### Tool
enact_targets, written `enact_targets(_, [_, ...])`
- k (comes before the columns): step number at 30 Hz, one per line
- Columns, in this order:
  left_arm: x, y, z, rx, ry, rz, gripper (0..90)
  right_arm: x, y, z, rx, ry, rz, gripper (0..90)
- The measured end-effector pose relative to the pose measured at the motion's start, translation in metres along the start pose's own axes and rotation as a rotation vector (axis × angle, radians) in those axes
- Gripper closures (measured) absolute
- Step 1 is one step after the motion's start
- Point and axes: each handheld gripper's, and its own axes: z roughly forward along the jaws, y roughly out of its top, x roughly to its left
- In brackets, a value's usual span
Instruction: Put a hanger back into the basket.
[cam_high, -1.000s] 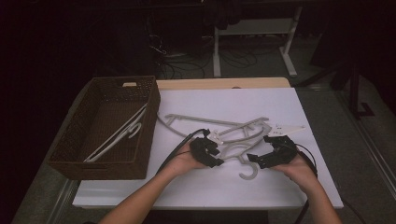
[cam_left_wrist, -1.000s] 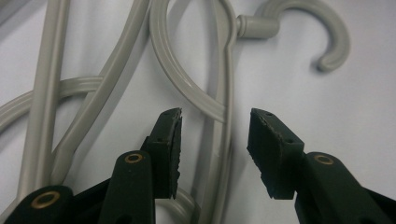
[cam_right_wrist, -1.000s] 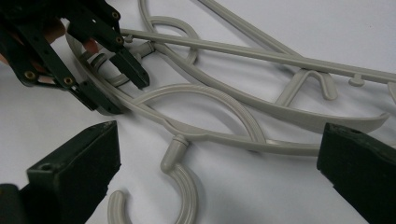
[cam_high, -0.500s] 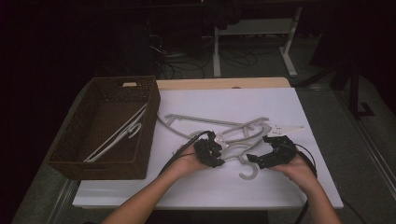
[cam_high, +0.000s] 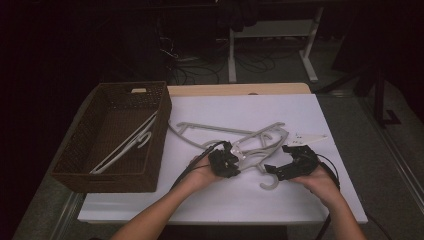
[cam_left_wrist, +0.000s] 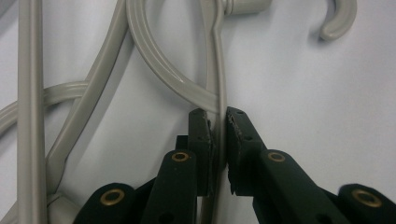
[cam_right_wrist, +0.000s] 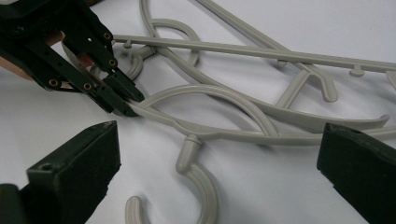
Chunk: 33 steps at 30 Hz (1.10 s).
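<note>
Several grey plastic hangers (cam_high: 250, 140) lie tangled on the white table (cam_high: 300, 205). My left gripper (cam_high: 237, 161) reaches in from the left; its jaws have just been closing and now pinch a thin arm of one grey hanger (cam_left_wrist: 219, 93) between the pads (cam_left_wrist: 205, 135). The hook (cam_high: 270, 181) of that hanger curls toward the table's front. My right gripper (cam_high: 274, 170) stands open to the right of the hook, jaws wide apart, nothing between the pads. In the right gripper view, the left gripper (cam_right_wrist: 126, 100) grips the hanger arm (cam_right_wrist: 224, 135) just past the hook (cam_right_wrist: 198, 177).
A dark wicker basket (cam_high: 75, 165) stands at the table's left with pale hangers (cam_high: 127, 145) inside. A white flat piece (cam_high: 307, 137) lies at the right behind my right hand. Desk legs and cables stand in the dark beyond the table.
My left gripper has edged right onto the hanger's arm and its jaws have closed on it. The right hand has kept still.
</note>
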Motion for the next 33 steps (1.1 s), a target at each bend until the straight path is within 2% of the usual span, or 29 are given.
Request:
enact_targets(10, [0.003, -0.002, -0.006, -0.018, -0.034, -0.012, 82.2, -0.001, 0.0, -0.003, -0.014, 0.006, 0.012, 0.0])
enact_targets(15, [0.006, -0.002, -0.016, -0.034, -0.016, -0.021, 82.3, -0.001, 0.0, -0.004, -0.018, 0.008, 0.011, 0.0])
enact_targets(23, [0.026, -0.001, -0.046, -0.051, 0.046, -0.052, 82.3, 0.0, 0.001, -0.007, -0.029, 0.01, 0.008, 0.0])
enact_targets(33, [0.056, 0.013, -0.099, -0.102, 0.106, -0.131, 82.2, 0.0, 0.0, -0.006, -0.026, 0.009, 0.006, 0.0])
